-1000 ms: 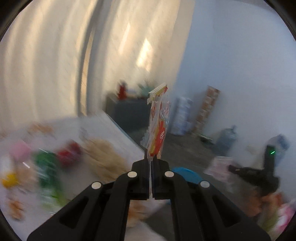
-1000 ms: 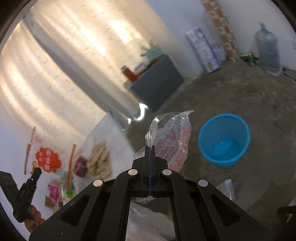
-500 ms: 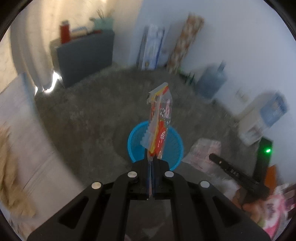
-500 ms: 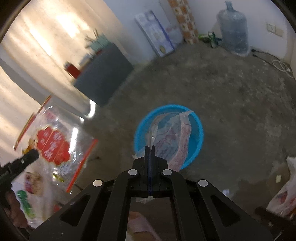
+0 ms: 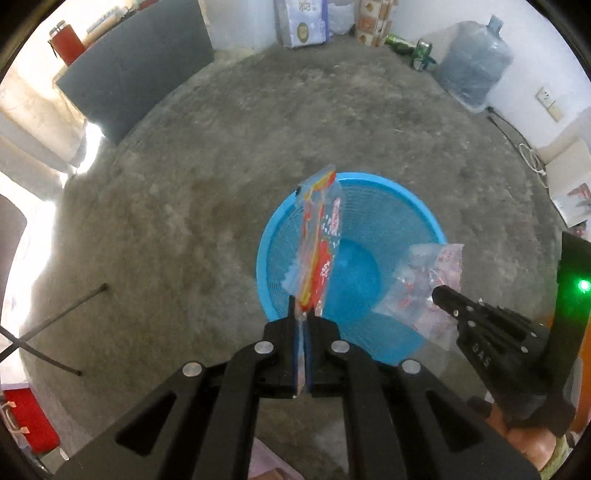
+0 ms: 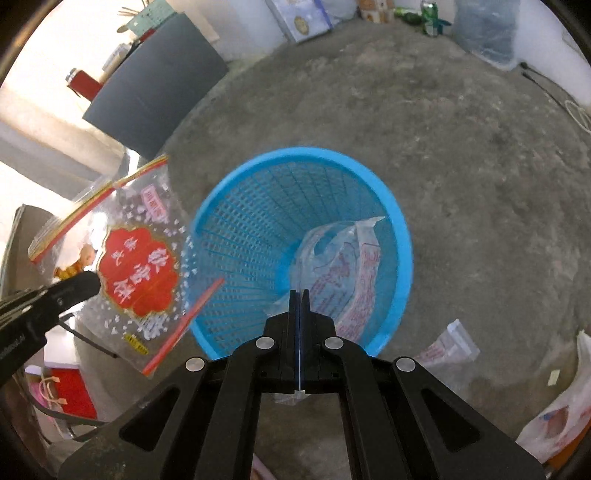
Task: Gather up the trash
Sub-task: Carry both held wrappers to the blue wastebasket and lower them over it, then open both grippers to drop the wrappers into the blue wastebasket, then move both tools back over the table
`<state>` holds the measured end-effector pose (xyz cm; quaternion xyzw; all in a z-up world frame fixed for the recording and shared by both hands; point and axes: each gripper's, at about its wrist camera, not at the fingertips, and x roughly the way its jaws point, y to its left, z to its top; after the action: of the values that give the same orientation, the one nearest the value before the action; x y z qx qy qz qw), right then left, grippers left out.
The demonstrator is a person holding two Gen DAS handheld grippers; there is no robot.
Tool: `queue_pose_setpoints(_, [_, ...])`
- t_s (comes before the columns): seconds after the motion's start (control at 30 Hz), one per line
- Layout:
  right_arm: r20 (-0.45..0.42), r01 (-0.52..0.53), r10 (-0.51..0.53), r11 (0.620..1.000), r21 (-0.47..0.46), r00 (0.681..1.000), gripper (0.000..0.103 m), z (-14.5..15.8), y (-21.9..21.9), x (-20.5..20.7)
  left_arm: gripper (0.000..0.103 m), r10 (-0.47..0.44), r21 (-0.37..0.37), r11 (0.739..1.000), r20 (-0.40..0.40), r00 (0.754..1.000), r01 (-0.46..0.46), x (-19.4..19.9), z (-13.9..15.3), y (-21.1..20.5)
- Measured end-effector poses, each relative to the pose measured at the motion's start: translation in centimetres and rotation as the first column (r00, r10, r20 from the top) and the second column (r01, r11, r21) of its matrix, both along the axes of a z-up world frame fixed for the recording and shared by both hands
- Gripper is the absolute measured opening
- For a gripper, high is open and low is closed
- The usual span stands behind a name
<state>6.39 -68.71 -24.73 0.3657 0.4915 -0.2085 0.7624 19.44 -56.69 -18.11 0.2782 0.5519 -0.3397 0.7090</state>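
Note:
A blue mesh basket (image 5: 424, 229) stands on the concrete floor; it also shows in the right wrist view (image 6: 236, 206). My left gripper (image 5: 304, 314) is shut on a clear snack bag with a red label (image 5: 321, 236), held edge-on above the basket; the bag's face shows in the right wrist view (image 6: 136, 266). My right gripper (image 6: 299, 295) is shut on a clear plastic wrapper with red print (image 6: 347, 266), held over the basket's opening; it also shows in the left wrist view (image 5: 424, 284).
A dark cabinet (image 5: 129, 74) stands by the far wall with a red flask (image 5: 66, 44). A water jug (image 5: 476, 70) and boxes (image 5: 303, 22) line the back. More wrappers (image 6: 447, 354) and a plastic bag (image 6: 557, 424) lie on the floor at the right.
Both grippers swung away from the table and down over the blue basket, each still holding its wrapper. The basket is now close below them.

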Motion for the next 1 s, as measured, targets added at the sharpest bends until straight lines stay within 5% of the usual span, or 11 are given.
queue_pose_setpoints(0.07, [0.001, -0.015, 0.015, 1.0, -0.01, 1.0, 0.005, -0.4, 0.2, 0.3, 0.004, -0.004, 0.013, 1.0, 0.001, 1.0, 0.004, 0.6, -1.2, -0.2])
queue_pose_setpoints(0.13, [-0.004, -0.024, 0.024, 0.999, -0.024, 1.0, 0.028, -0.6, 0.0, 0.7, 0.014, 0.007, 0.034, 0.999, -0.037, 0.999, -0.005, 0.7, -2.1, 0.0])
queue_pose_setpoints(0.17, [-0.007, -0.022, 0.022, 0.999, -0.027, 1.0, 0.052, -0.6, 0.1, 0.7, 0.025, 0.019, 0.053, 0.998, -0.047, 0.999, -0.016, 1.0, -2.7, 0.2])
queue_pose_setpoints(0.2, [-0.006, -0.014, 0.013, 0.999, -0.042, 1.0, 0.058, -0.6, 0.1, 0.6, 0.03, 0.028, 0.061, 0.998, -0.055, 0.998, -0.025, 1.1, -3.0, 0.2])
queue_pose_setpoints(0.33, [-0.02, -0.01, 0.009, 0.998, -0.055, 1.0, 0.058, -0.8, 0.3, 0.4, 0.039, 0.02, 0.045, 0.999, -0.037, 0.999, -0.019, 1.2, -2.9, 0.6])
queue_pose_setpoints(0.63, [0.046, 0.042, -0.039, 0.996, -0.076, 0.998, 0.058, 2.6, 1.2, -2.8, 0.04, 0.046, -0.02, 0.999, -0.04, 0.998, -0.047, 0.8, 1.5, 1.4])
queue_pose_setpoints(0.87, [0.097, 0.041, -0.025, 0.986, -0.16, 0.995, 0.062, 9.5, 4.2, -6.3, 0.043, 0.075, -0.277, 0.958, 0.013, 0.997, -0.069, -1.2, 12.2, 7.0])
queue_pose_setpoints(1.0, [0.155, 0.032, -0.001, 0.981, -0.193, 0.988, 0.068, 13.8, 7.8, -7.7, 0.054, 0.088, -0.445, 0.894, 0.061, 0.994, -0.052, -3.1, 19.6, 14.5])
